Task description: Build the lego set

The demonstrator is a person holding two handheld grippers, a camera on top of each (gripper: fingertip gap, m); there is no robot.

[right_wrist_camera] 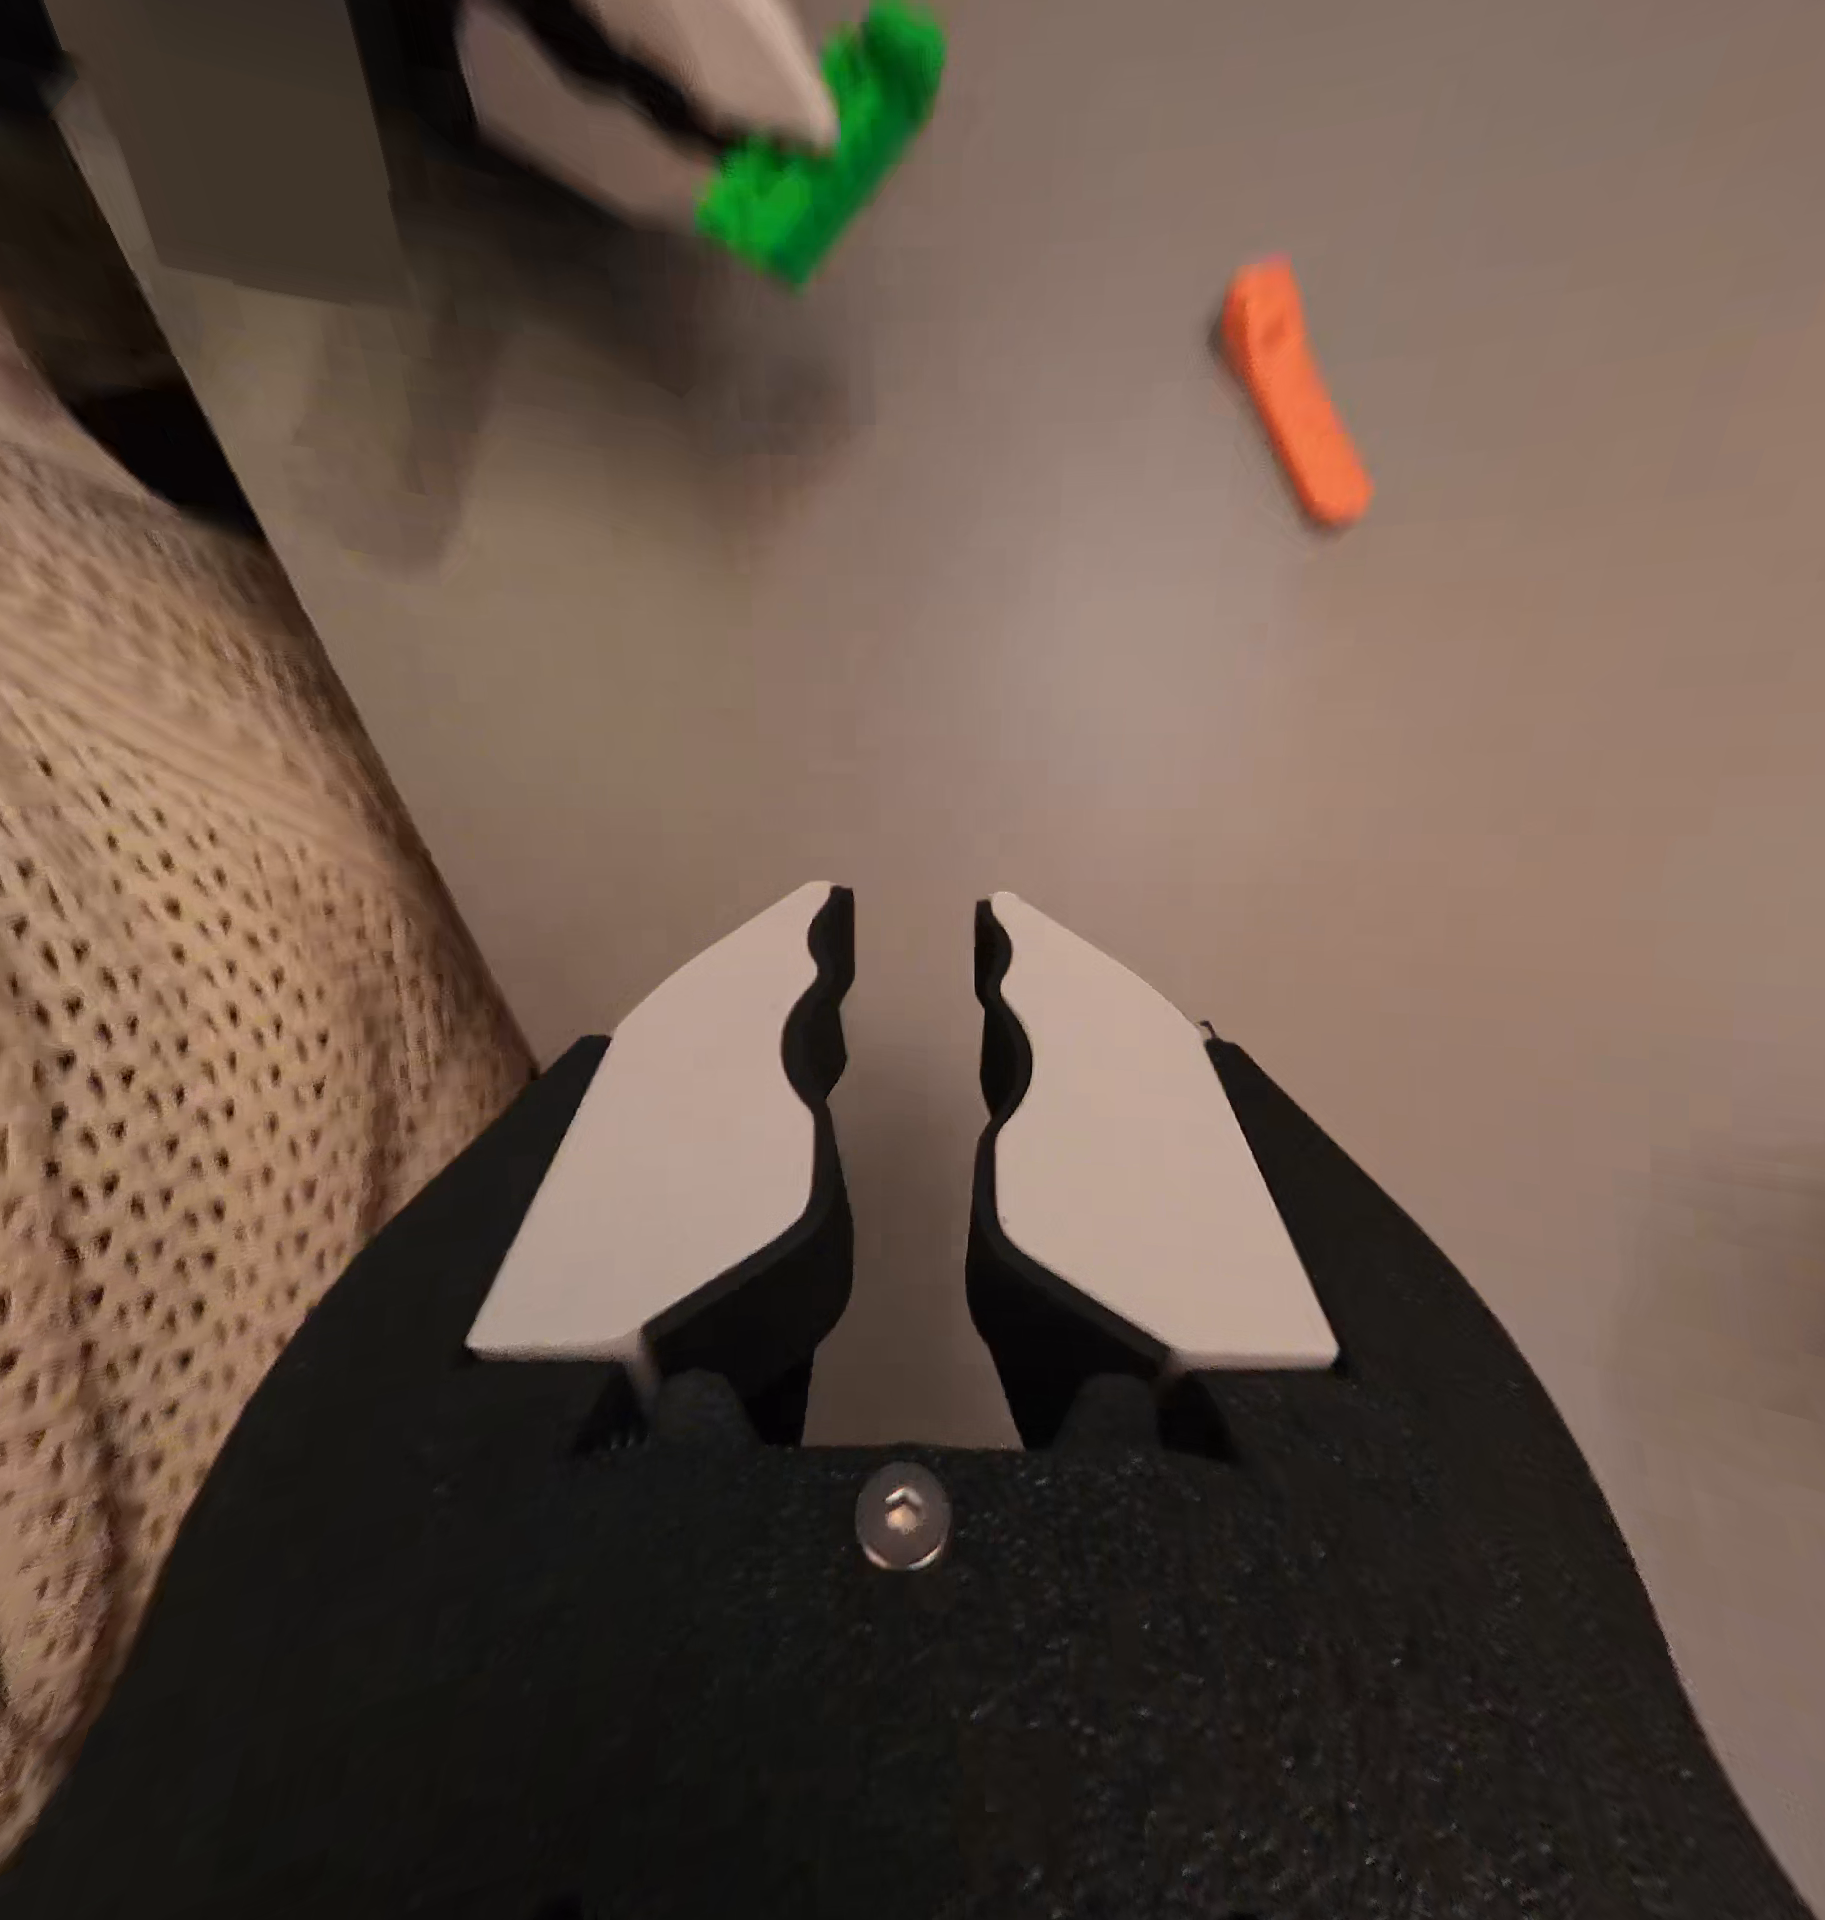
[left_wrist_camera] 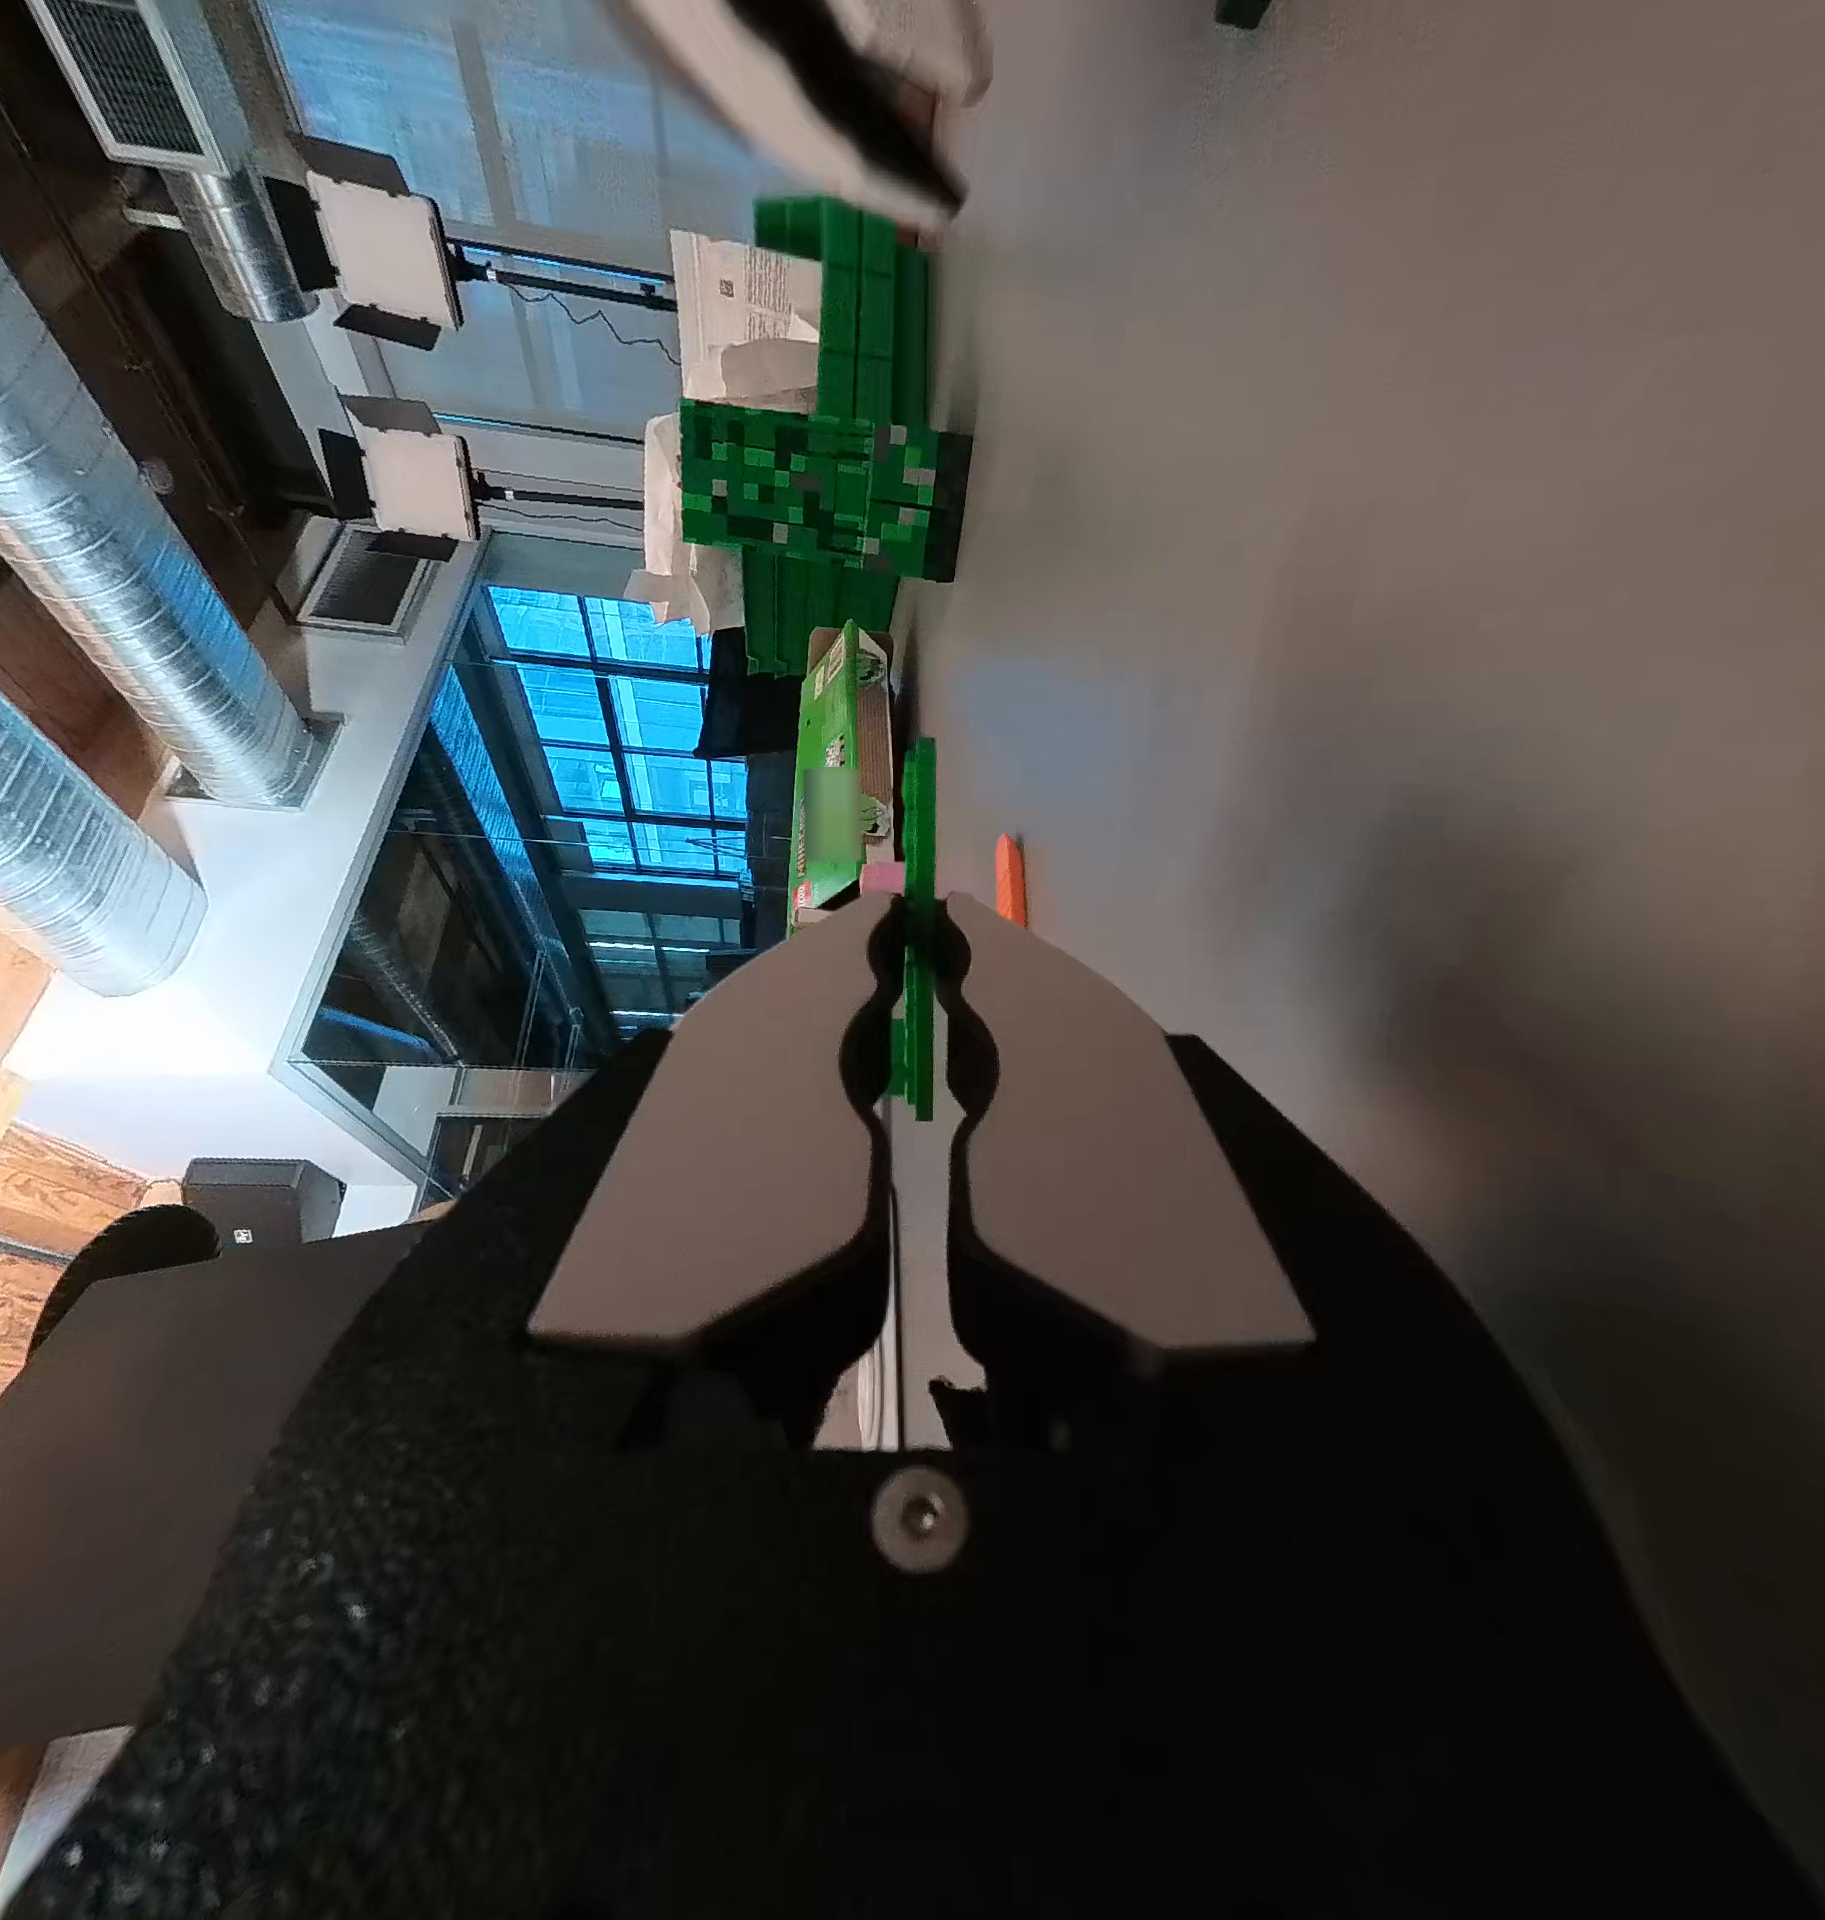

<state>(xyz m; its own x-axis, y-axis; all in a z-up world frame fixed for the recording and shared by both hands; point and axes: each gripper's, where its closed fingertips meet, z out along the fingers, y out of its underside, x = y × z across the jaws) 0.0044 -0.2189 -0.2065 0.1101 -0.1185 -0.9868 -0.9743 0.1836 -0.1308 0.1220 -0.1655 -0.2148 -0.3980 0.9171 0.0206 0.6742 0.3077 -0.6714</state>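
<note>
My left gripper (left_wrist_camera: 920, 912) is shut on a thin green lego plate (left_wrist_camera: 922, 810), held edge-on just off the grey table (left_wrist_camera: 1407, 623). The same gripper shows blurred at the top of the right wrist view (right_wrist_camera: 752, 156), with the green piece (right_wrist_camera: 835, 177) in it. A large green lego build (left_wrist_camera: 835, 478) stands farther along the table. My right gripper (right_wrist_camera: 913, 904) is open and empty above the table (right_wrist_camera: 991, 675), near its edge. It also shows blurred at the top of the left wrist view (left_wrist_camera: 934, 182).
An orange brick separator (right_wrist_camera: 1292, 390) lies on the table; it also shows past the left fingertips (left_wrist_camera: 1010, 878). A green cardboard box (left_wrist_camera: 835, 769), a small pink piece (left_wrist_camera: 880, 878) and papers (left_wrist_camera: 742, 301) sit near the build. A knit sleeve (right_wrist_camera: 108, 883) is at the table edge. Across from one pair of fingers to the other is roughly 15 cm.
</note>
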